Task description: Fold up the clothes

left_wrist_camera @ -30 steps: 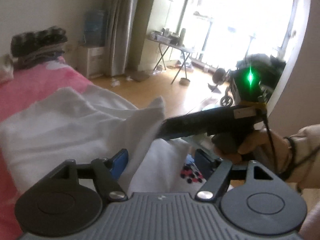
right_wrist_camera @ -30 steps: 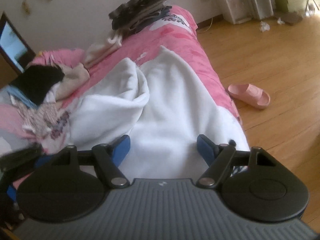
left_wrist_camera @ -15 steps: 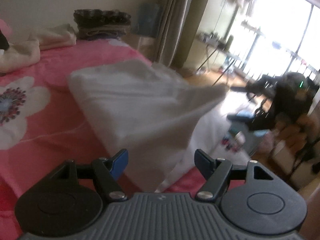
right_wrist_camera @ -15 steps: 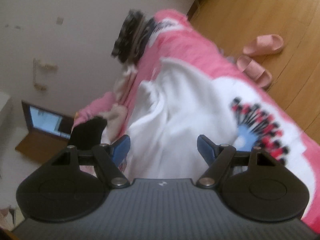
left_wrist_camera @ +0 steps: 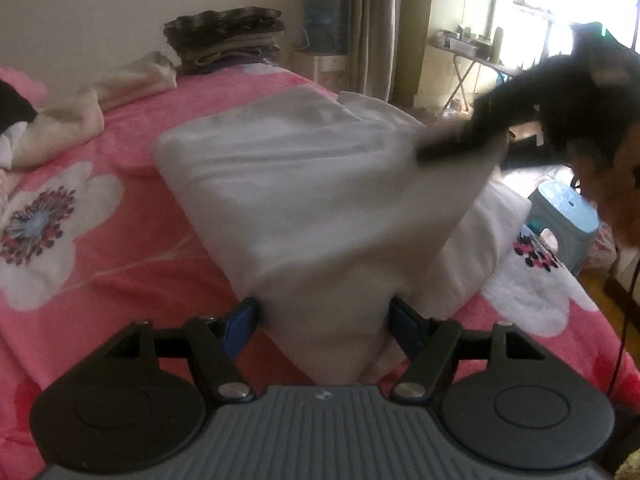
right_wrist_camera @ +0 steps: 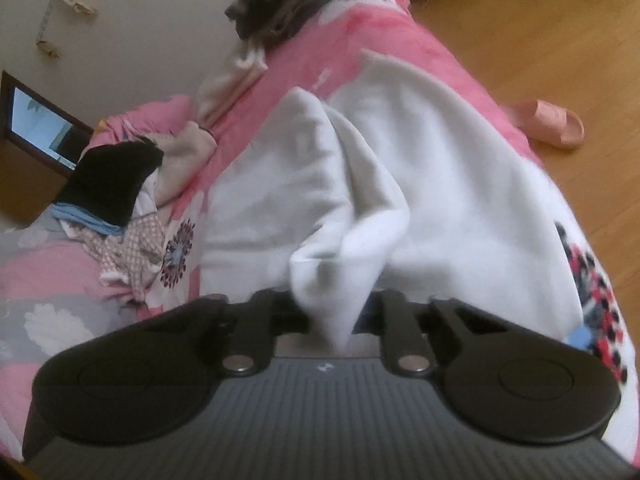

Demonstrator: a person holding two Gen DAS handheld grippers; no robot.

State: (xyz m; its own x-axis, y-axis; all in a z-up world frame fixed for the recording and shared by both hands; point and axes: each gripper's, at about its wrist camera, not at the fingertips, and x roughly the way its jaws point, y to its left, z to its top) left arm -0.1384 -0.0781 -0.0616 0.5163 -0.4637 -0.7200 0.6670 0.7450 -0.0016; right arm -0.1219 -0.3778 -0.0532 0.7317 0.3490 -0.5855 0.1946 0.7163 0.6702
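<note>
white fleece garment point(right_wrist_camera: 440, 152) spread on pink bed point(left_wrist_camera: 120, 240); soft, light, likely drapes and slips. right tool point(right_wrist_camera: 332, 320) has just closed, pinching a corner. left tool point(left_wrist_camera: 322, 322) wide open, cloth between pads, ungripped. best held at corners.

white garment point(left_wrist_camera: 304, 184); pink floral bedsheet point(left_wrist_camera: 100, 240); blue gripper pads point(left_wrist_camera: 240, 322).

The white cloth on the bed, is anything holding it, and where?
The right gripper has just closed on a bunched corner of the white cloth. The left gripper is open around another corner, not pinching.
</note>
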